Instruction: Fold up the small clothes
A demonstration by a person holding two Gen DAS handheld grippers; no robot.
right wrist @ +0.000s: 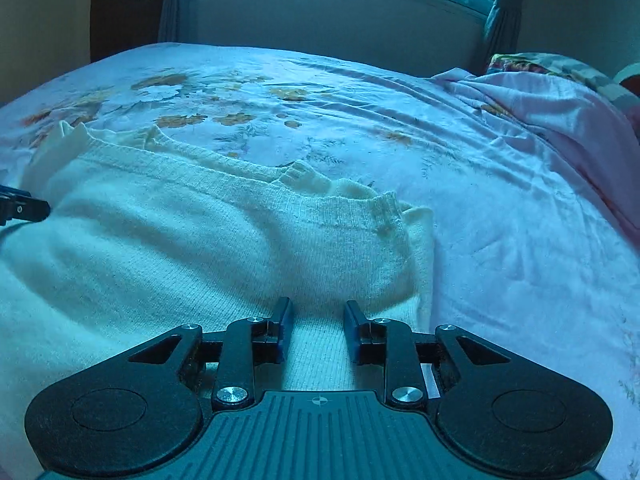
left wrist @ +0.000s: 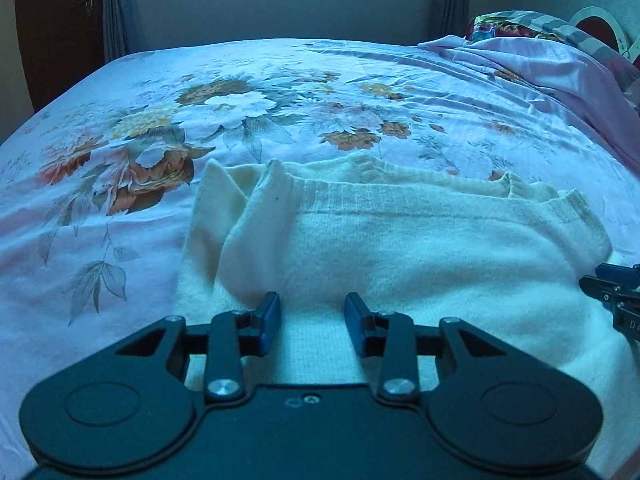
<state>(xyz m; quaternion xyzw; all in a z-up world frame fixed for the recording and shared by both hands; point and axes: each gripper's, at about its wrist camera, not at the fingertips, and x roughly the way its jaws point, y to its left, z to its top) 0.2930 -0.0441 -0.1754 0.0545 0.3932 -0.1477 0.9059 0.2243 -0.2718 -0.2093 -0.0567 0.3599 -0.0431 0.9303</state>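
Note:
A cream knitted sweater [left wrist: 400, 240] lies folded on the flowered bedsheet [left wrist: 120, 200], its ribbed hem turned over toward the far side. My left gripper [left wrist: 312, 304] hovers low over its near left part, jaws apart, with only flat knit showing between the blue pads. In the right wrist view the same sweater [right wrist: 180, 232] fills the left half. My right gripper [right wrist: 318, 308] stands over the sweater's near right corner, jaws apart, nothing pinched. Each gripper shows at the edge of the other's view: the right gripper [left wrist: 612, 288] and the left gripper [right wrist: 24, 206].
The bed's sheet [right wrist: 500, 240] stretches wide to the right and far side of the sweater. A pink blanket [left wrist: 560, 76] and a patterned pillow [left wrist: 504, 26] are bunched at the far right. Curtains [right wrist: 500, 20] and a wall stand behind the bed.

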